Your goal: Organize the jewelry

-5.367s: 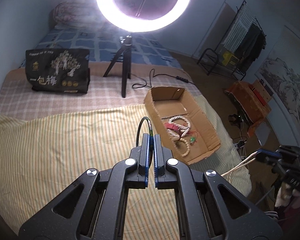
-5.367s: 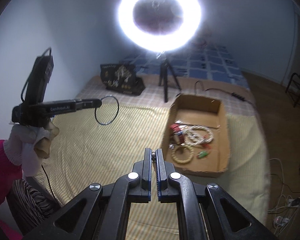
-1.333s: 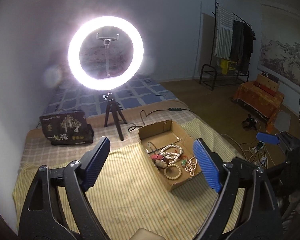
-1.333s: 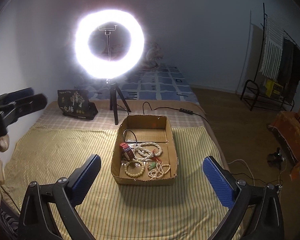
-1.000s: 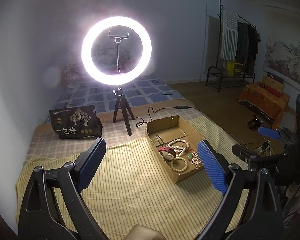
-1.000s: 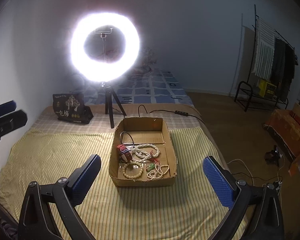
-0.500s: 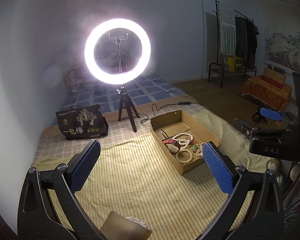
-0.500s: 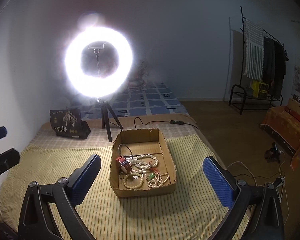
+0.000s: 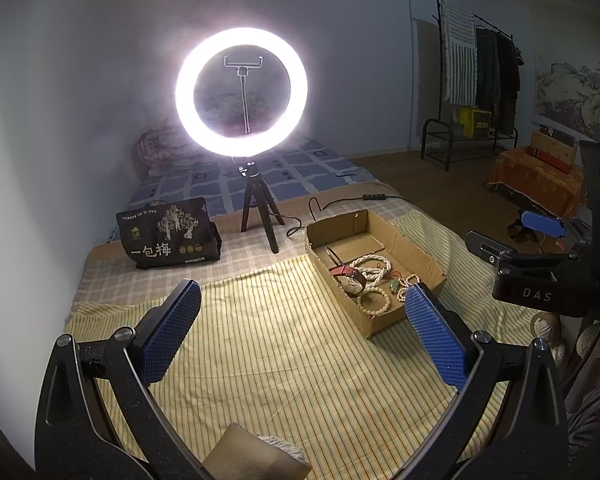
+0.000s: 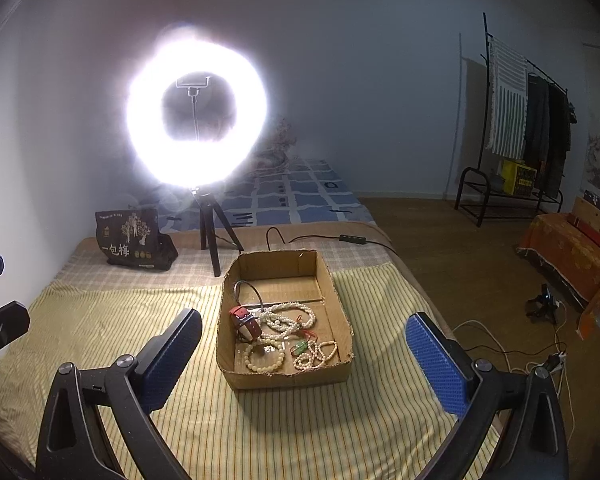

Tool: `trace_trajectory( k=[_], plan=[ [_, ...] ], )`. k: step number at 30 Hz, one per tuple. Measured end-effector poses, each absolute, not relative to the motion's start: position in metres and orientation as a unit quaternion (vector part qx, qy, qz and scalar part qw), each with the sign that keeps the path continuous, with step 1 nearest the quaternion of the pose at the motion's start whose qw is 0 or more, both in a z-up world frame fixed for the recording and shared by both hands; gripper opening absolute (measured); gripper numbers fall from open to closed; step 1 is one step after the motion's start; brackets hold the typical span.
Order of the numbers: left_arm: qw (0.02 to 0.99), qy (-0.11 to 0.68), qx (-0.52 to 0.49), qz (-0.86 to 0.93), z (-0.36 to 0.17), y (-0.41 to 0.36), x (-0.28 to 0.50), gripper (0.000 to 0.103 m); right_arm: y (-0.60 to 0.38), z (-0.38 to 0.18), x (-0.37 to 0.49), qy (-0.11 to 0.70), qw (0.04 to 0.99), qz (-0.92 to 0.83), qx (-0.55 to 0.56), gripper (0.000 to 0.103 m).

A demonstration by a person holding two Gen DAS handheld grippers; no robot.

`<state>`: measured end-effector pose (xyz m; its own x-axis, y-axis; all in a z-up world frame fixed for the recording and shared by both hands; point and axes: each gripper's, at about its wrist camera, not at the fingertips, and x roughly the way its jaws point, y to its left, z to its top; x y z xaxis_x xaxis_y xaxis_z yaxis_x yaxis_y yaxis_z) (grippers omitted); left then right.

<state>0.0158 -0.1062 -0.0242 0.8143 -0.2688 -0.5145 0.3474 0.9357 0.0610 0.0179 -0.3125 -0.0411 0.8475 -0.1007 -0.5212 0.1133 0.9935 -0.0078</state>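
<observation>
Glaring from behind the box (image 10: 286, 376), the ring light (image 10: 196, 110) washes out its own rim, and the tangled beads (image 10: 288, 322) are hard to separate. Both the left gripper (image 9: 300, 336) and right gripper (image 10: 304, 364) are held wide apart above the striped cloth (image 10: 300, 432), with nothing gripped or touched. The jewelry is kept inside the box.

txt: "一包梅" on blk bag (image 9: 168, 236) | "DAS" on right claw body (image 9: 540, 284)
</observation>
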Motion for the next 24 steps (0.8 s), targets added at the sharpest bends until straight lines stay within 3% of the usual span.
trace_trajectory(
  k=[24],
  plan=[
    [0.948,0.260,0.081,-0.165,-0.0268,-0.1118,0.0134,0.103,-0.3151,-0.0444,0.0174,0.283,0.957,-0.053,0.018,0.103]
  ],
)
